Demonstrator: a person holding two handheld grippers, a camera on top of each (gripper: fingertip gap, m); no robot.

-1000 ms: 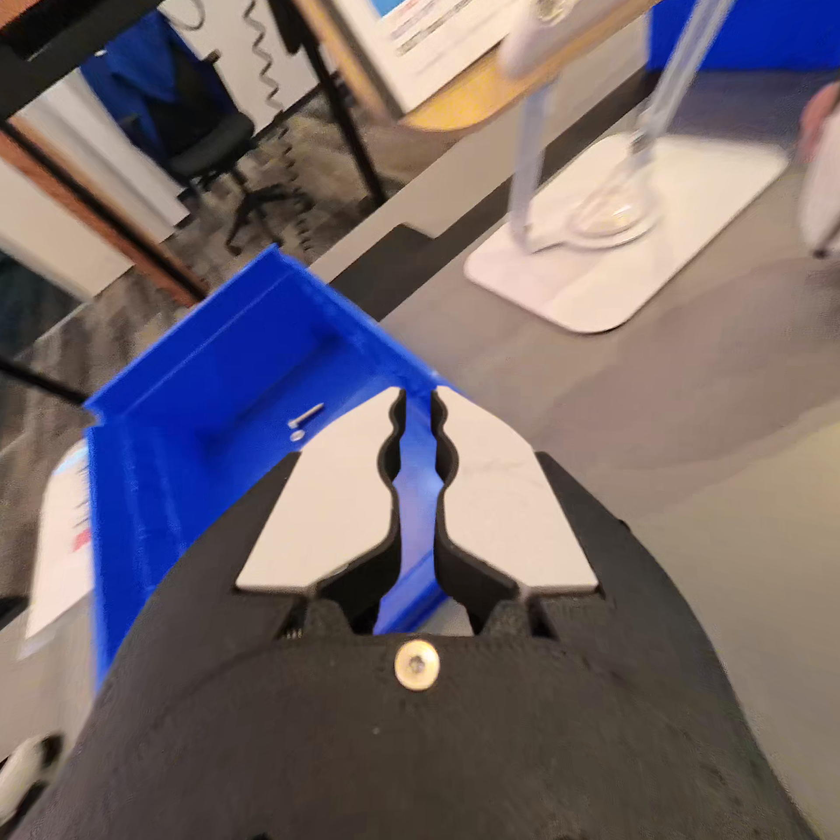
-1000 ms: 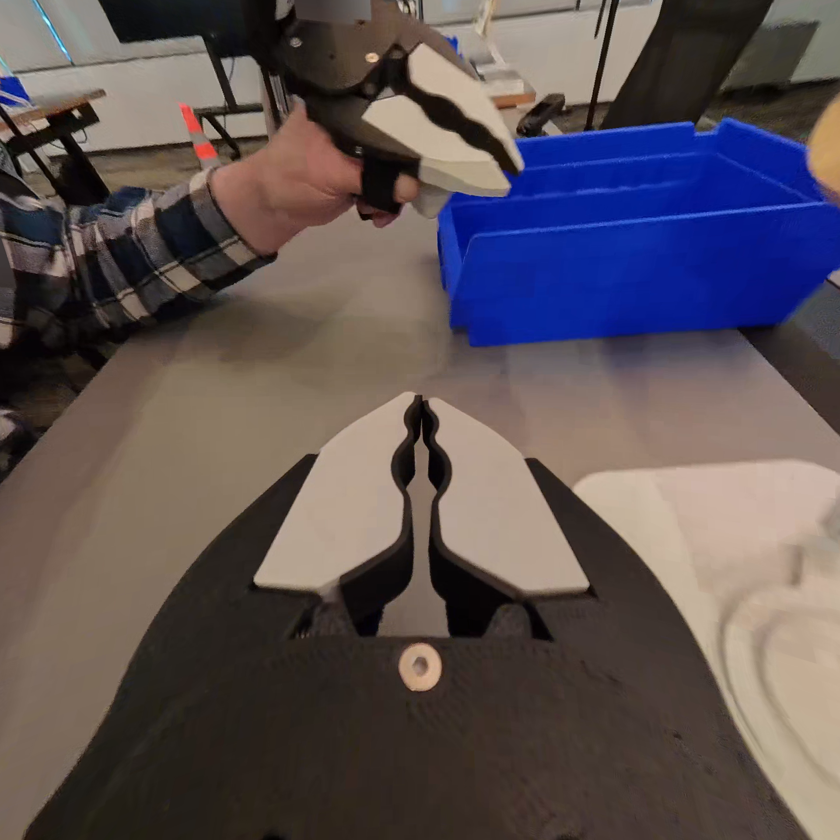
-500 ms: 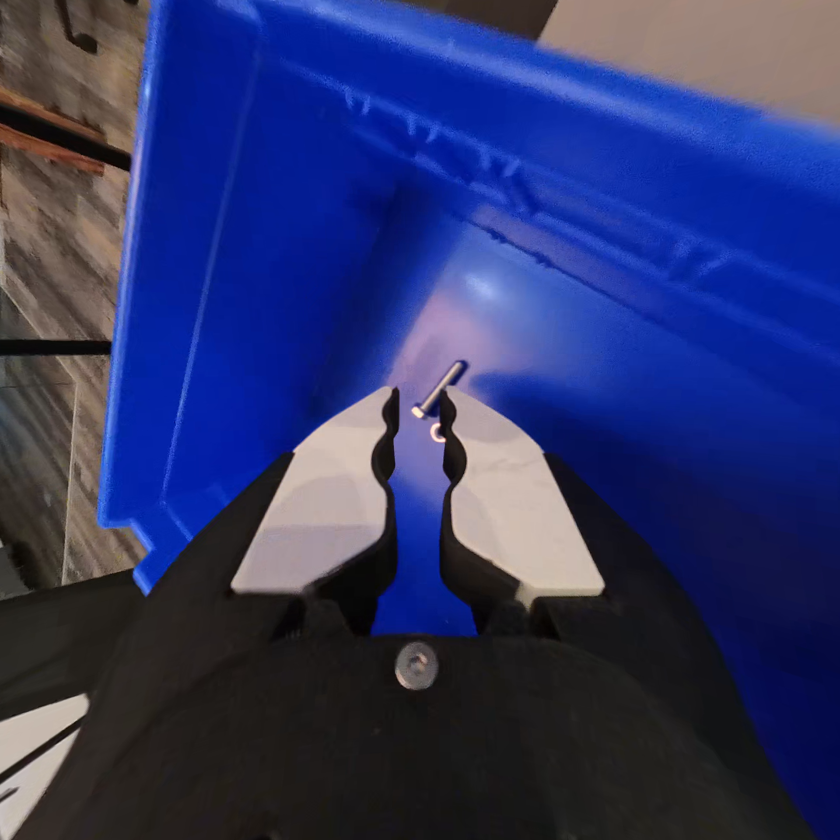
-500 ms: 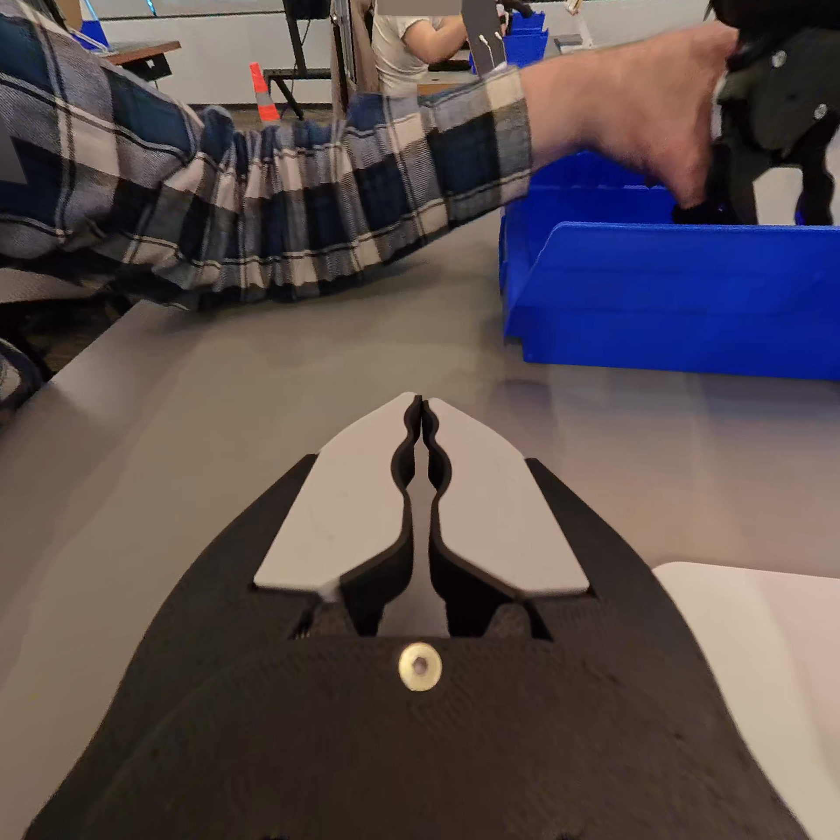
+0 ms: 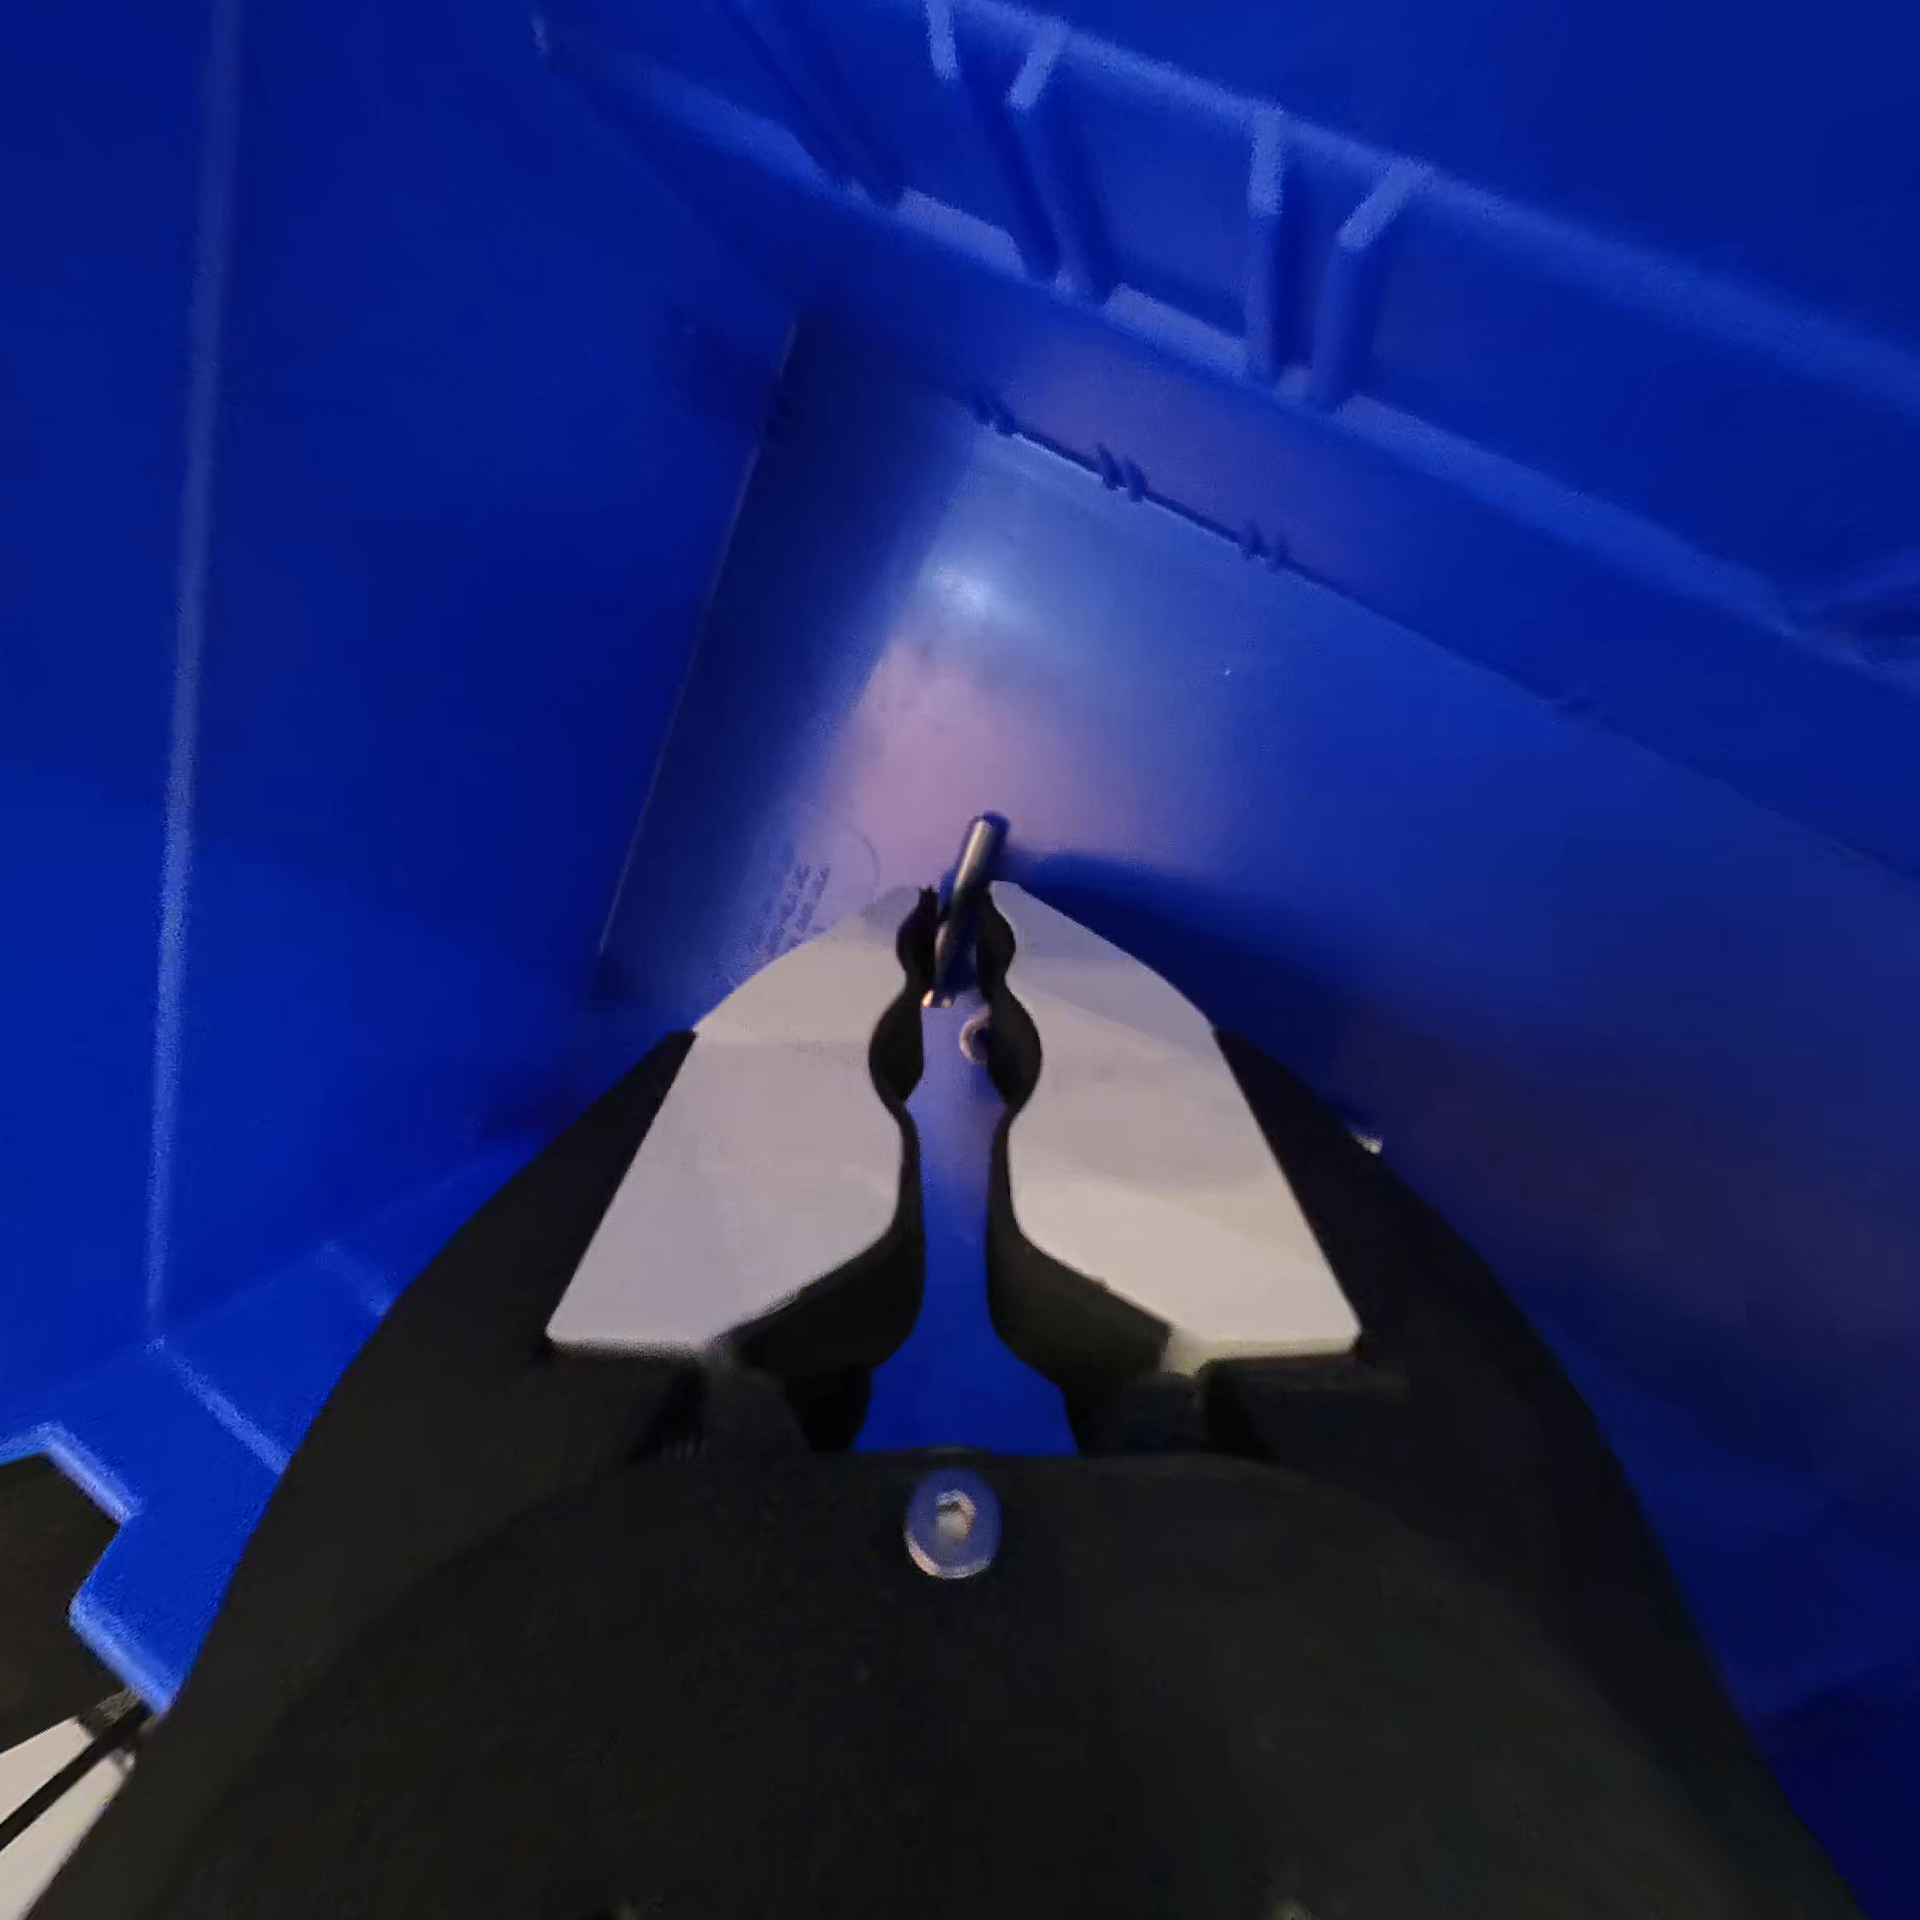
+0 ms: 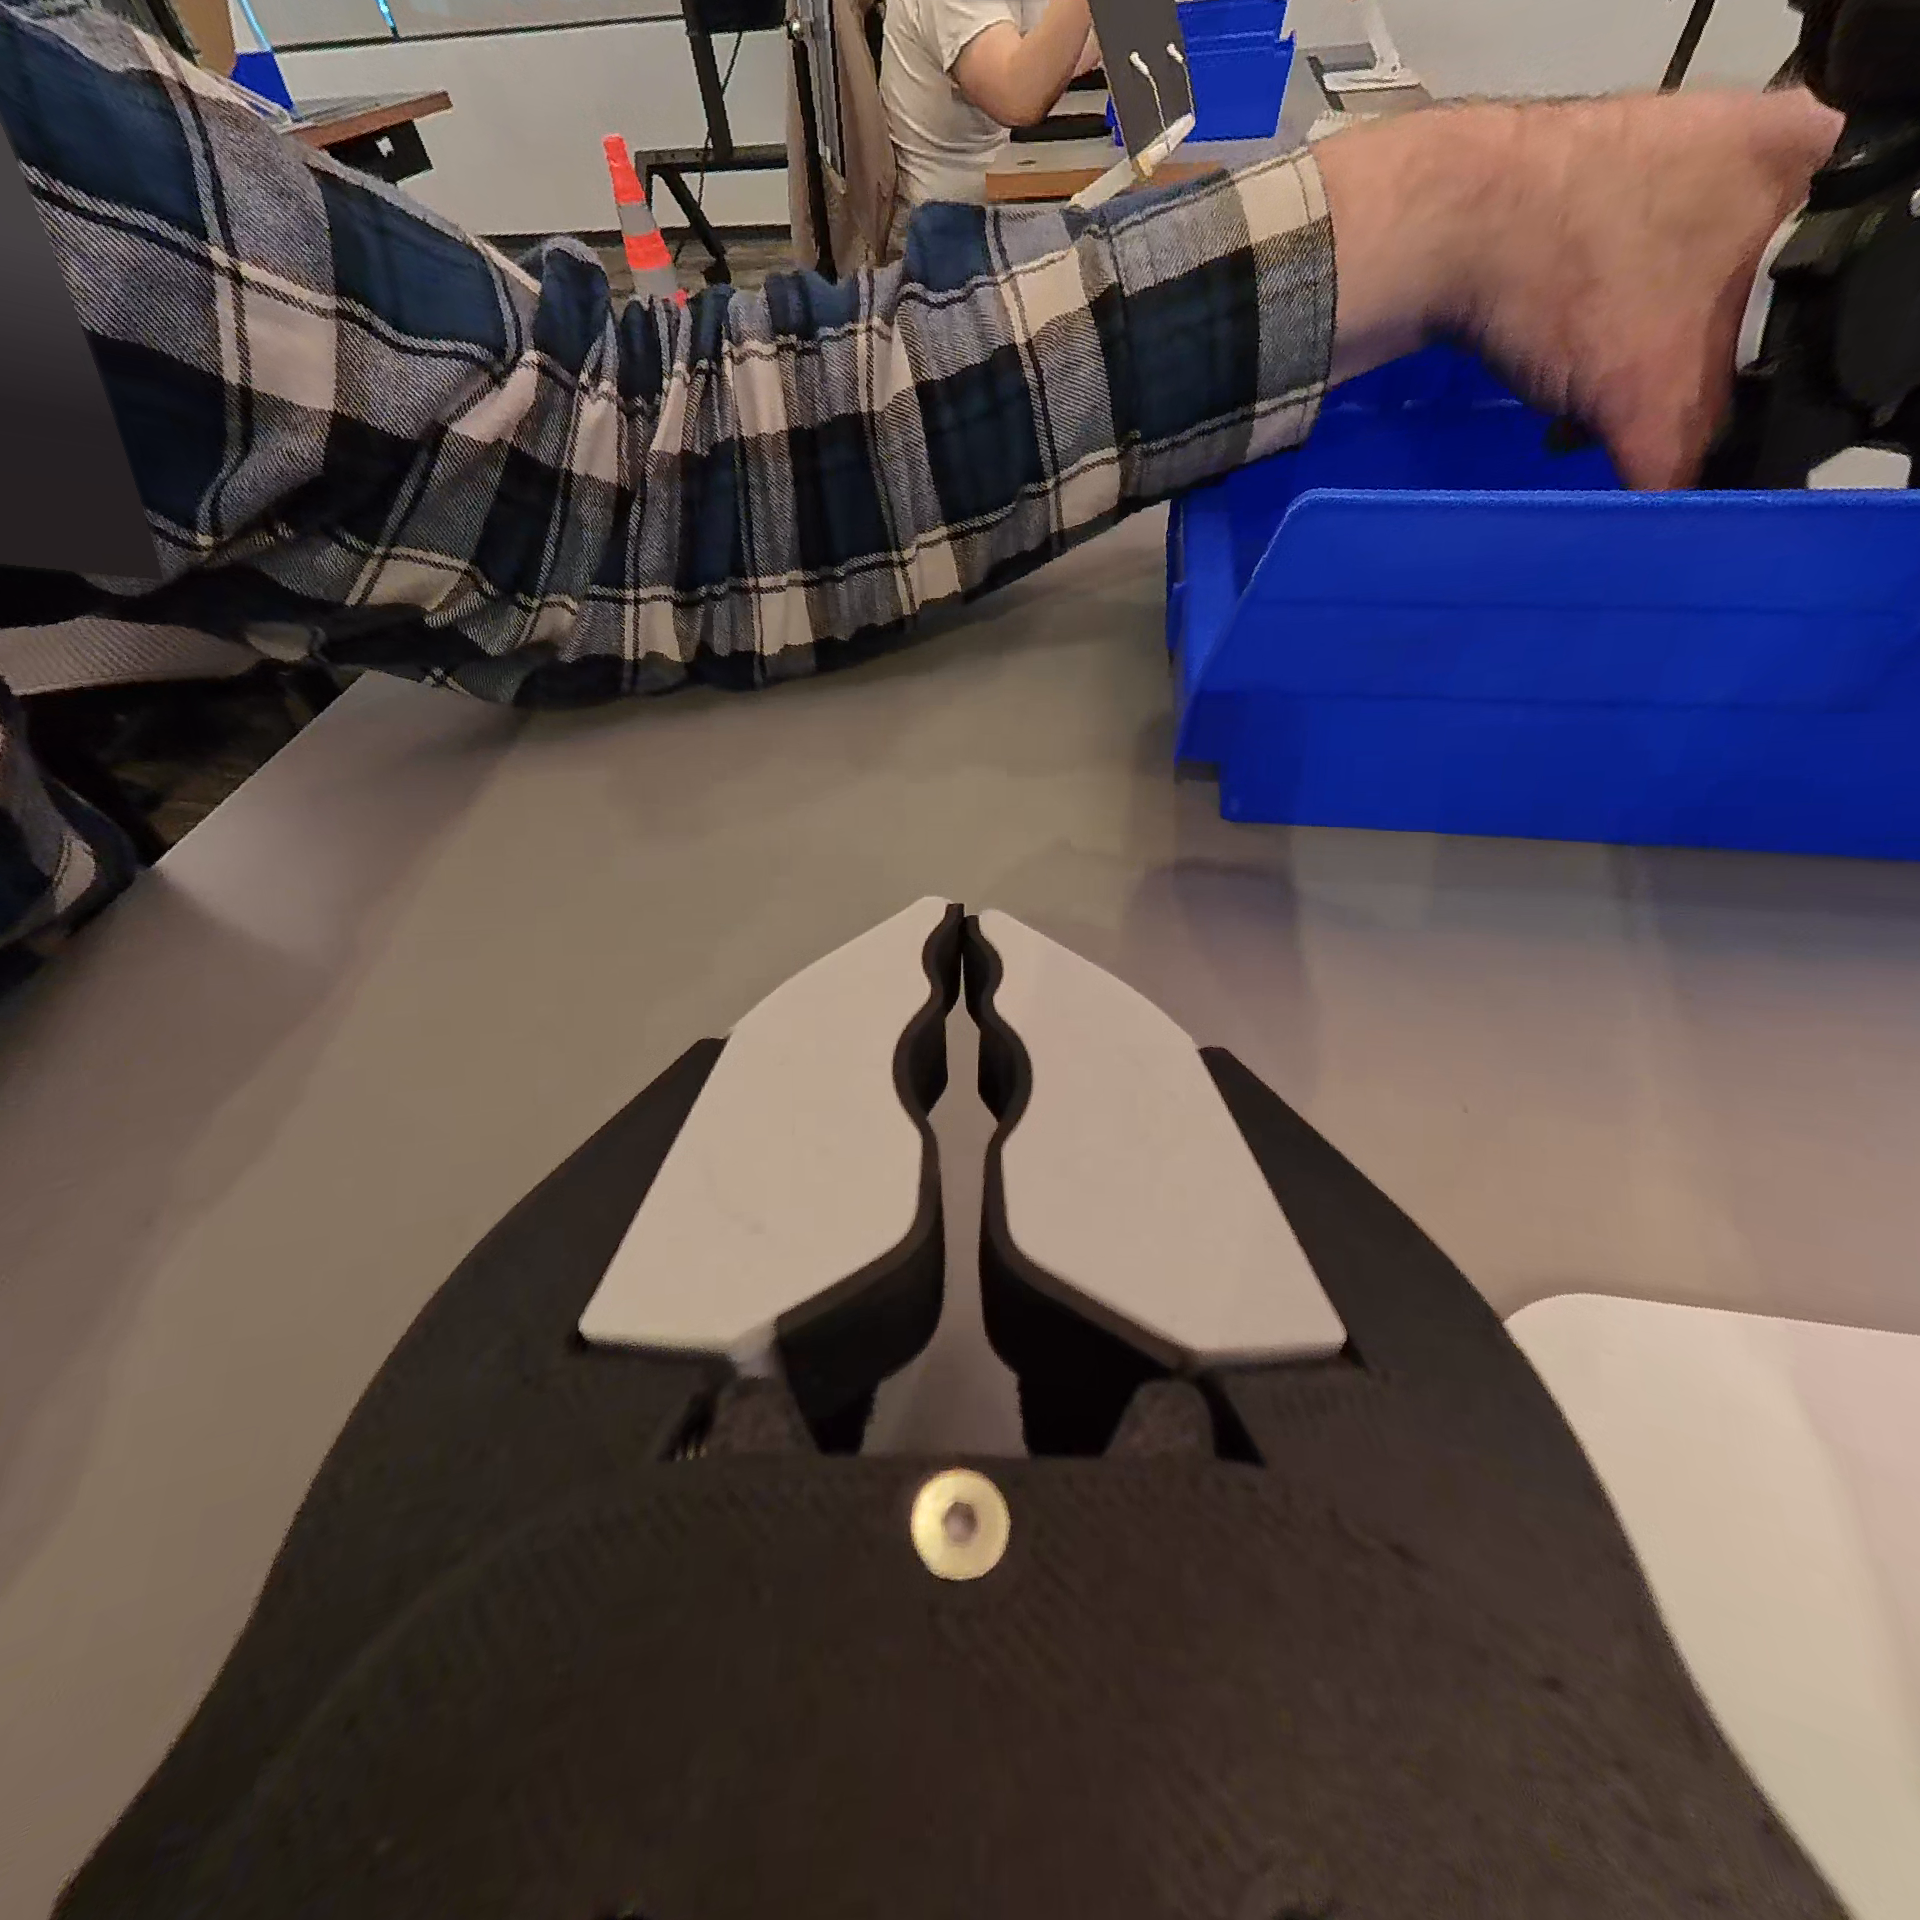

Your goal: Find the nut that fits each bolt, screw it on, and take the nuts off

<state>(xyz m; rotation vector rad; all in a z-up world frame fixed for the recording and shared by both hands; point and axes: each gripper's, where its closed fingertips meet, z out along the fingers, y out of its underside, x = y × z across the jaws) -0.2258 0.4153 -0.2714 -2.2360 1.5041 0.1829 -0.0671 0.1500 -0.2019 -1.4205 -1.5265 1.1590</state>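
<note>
Left wrist view: the left gripper (image 5: 956, 925) is deep inside the blue bin (image 5: 416, 623), its fingertips closed around the shank of a small silver bolt (image 5: 971, 862) whose free end juts past them, close over the bin floor. A small nut (image 5: 974, 1036) lies loose on the floor just behind, between the fingers but not held. Judged from this, the task is at its very start: one bolt is being picked up, no nut is threaded on, and matching, screwing and unscrewing all remain. Half a second earlier the fingers stood wider with the bolt lying free ahead of them; a second earlier the gripper was outside the bin, above its rim.

Right wrist view: the right gripper (image 6: 961, 920) hovers over the grey tabletop (image 6: 520, 935) with its fingertips pressed together on nothing, as in both earlier frames. The plaid-sleeved arm (image 6: 727, 416) now stretches across to the bin, where earlier its hand was raised short of it.
</note>
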